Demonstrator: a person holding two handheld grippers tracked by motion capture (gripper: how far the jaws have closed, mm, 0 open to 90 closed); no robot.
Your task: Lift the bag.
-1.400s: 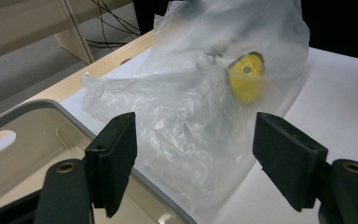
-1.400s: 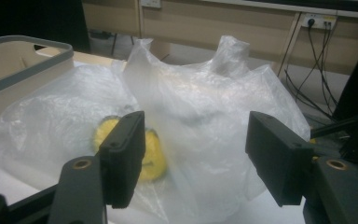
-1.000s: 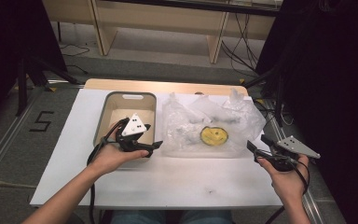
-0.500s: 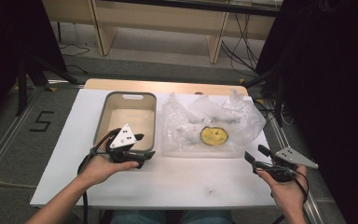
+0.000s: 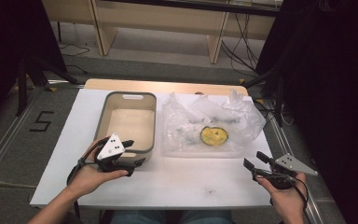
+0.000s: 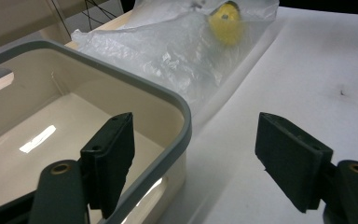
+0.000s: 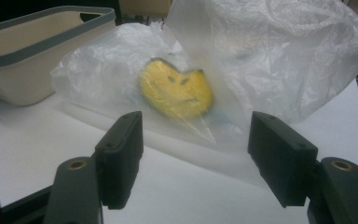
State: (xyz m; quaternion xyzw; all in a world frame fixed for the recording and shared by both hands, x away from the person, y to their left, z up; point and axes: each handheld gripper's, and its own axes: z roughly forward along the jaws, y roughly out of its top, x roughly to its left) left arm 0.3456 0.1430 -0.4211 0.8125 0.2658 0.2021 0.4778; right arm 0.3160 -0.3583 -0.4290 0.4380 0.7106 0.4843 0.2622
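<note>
From above, your left gripper (image 5: pixel 129 160) sits at the near wall of the empty bin (image 5: pixel 103 112), jaws spread; your right gripper (image 5: pixel 255 164) waits near the table's (image 5: pixel 186 182) right corner, also spread and empty. Left gripper view: one jaw hangs inside the bin's rim, the other outside. Right gripper view: the yellow disc (image 7: pixel 177 92) lies inside the clear plastic bag (image 7: pixel 279 51), just ahead. Judged an approach step; next you must pinch the bag.

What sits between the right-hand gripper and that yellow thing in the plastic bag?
Bare white table, then clear plastic bag film covering the yellow round object, in the right gripper view.
</note>
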